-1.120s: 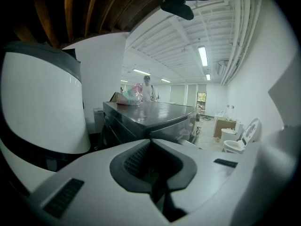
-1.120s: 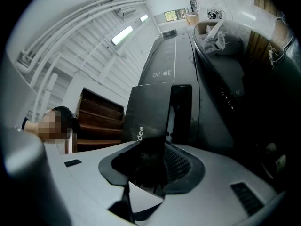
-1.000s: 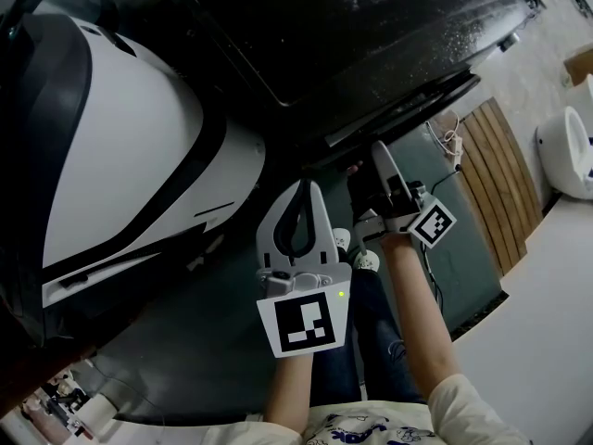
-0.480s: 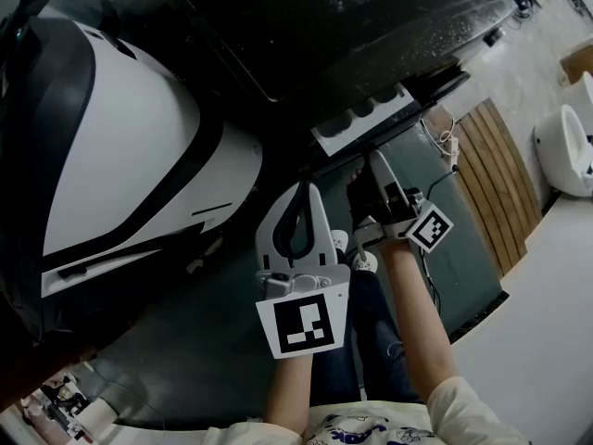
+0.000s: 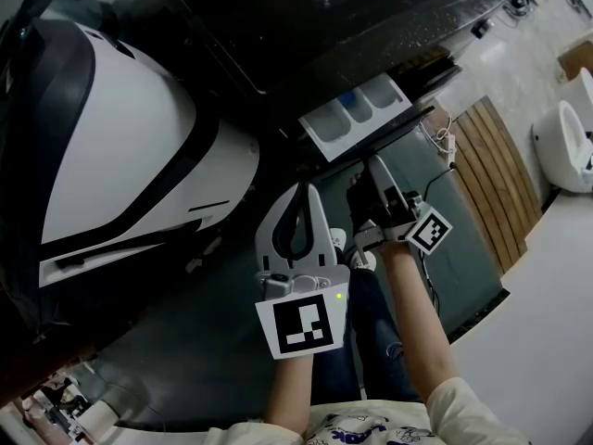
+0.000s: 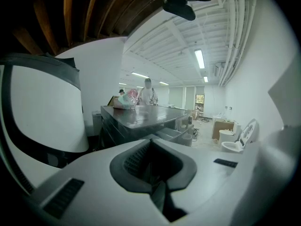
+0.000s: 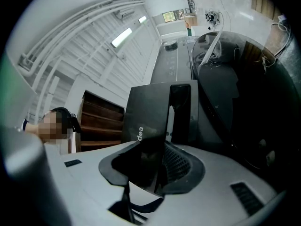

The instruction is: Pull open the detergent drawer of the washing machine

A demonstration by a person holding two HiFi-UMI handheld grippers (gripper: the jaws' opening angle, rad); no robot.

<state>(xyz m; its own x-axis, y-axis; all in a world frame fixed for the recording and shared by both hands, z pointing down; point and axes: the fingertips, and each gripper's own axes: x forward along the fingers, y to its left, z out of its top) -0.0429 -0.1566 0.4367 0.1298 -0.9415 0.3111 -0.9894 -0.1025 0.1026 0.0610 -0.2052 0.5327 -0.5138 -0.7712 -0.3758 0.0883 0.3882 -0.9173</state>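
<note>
The black washing machine fills the top of the head view. Its detergent drawer stands partly out, showing white compartments with a bluish insert. My right gripper is shut on the drawer's dark front panel, which runs between the jaws in the right gripper view. My left gripper hangs lower and to the left, away from the drawer; its jaws are together with nothing between them.
A large white and black curved housing stands to the left of the machine. A slatted wooden board, a white cable and a toilet lie to the right. A person stands far off beyond the machine's top.
The drawer has slid out of the machine: first hidden, then its white compartments came into sight. The right gripper drew back with the panel. The left gripper shifted only slightly.
</note>
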